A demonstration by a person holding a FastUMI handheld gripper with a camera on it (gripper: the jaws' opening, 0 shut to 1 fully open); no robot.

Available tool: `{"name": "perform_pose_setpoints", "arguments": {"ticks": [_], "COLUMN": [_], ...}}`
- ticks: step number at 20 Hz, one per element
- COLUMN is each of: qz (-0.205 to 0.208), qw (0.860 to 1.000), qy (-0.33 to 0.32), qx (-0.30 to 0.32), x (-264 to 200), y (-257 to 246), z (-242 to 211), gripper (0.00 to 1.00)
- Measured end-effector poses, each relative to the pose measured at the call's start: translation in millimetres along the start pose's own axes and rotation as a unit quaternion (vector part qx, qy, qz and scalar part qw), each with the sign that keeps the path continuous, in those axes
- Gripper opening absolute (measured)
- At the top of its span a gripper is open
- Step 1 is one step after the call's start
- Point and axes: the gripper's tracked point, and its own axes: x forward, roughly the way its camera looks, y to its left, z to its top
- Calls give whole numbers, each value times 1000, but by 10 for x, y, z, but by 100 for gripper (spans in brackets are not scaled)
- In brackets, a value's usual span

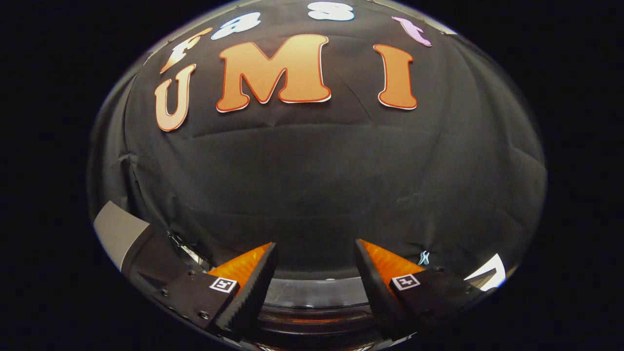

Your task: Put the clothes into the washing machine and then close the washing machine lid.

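One black cloth wall (pixel 317 185), creased and matte, stood behind everything, beyond the fingers. One washing machine (pixel 314 304) lay beneath the tool, its curved glossy rim showing between the fingers at 6 o'clock; whether its lid was up could not be told. One grey slanted panel (pixel 117 229) sat at 8 o'clock. One tool (pixel 316 253) was open, its two wedge-shaped fingers (pixel 253 287) toothed along their inner faces, holding nothing. Each finger base carried one square marker (pixel 223 284).
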Motion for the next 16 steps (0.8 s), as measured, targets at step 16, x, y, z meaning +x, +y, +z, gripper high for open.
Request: {"name": "perform_pose_setpoints", "arguments": {"ticks": [16], "qz": [-2], "qw": [1000], "qy": [-2], "qx": [0], "x": [-486], "y": [25], "z": [-691], "gripper": [99]}}
